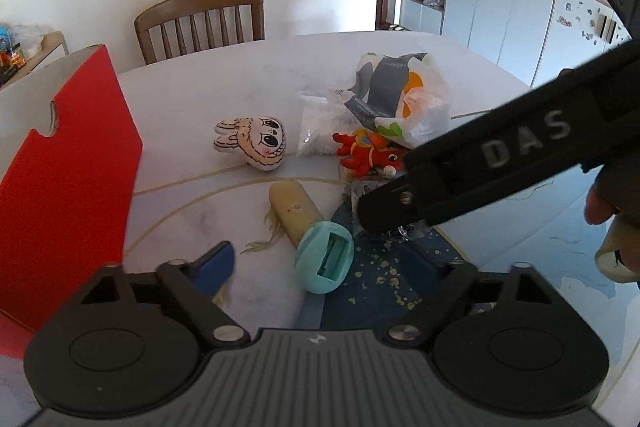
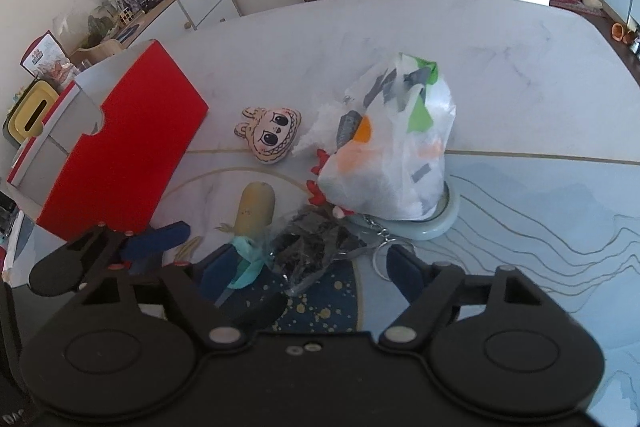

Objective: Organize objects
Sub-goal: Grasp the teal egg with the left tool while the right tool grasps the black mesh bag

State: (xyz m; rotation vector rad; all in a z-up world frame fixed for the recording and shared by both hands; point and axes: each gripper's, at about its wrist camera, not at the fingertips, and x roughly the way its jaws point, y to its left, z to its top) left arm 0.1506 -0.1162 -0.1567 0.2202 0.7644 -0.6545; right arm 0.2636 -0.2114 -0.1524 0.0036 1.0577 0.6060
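Note:
A tan tube with a teal cap (image 1: 308, 227) lies on the table between my left gripper's (image 1: 320, 267) open fingers; it also shows in the right wrist view (image 2: 254, 215). My right gripper (image 2: 308, 267) is open over a crinkled clear bag with dark contents and a key ring (image 2: 316, 247); in the left wrist view it reaches in from the right (image 1: 384, 211). A red dragon plush (image 1: 368, 155), a bunny-face plush (image 1: 256, 143) and a white plastic bag (image 2: 392, 155) lie behind.
An open red box (image 2: 120, 155) stands at the left. A wooden chair (image 1: 204, 19) is behind the marble table (image 2: 520, 67). A pale round dish (image 2: 436, 227) sits under the white bag. Cabinets (image 1: 500, 3) line the far wall.

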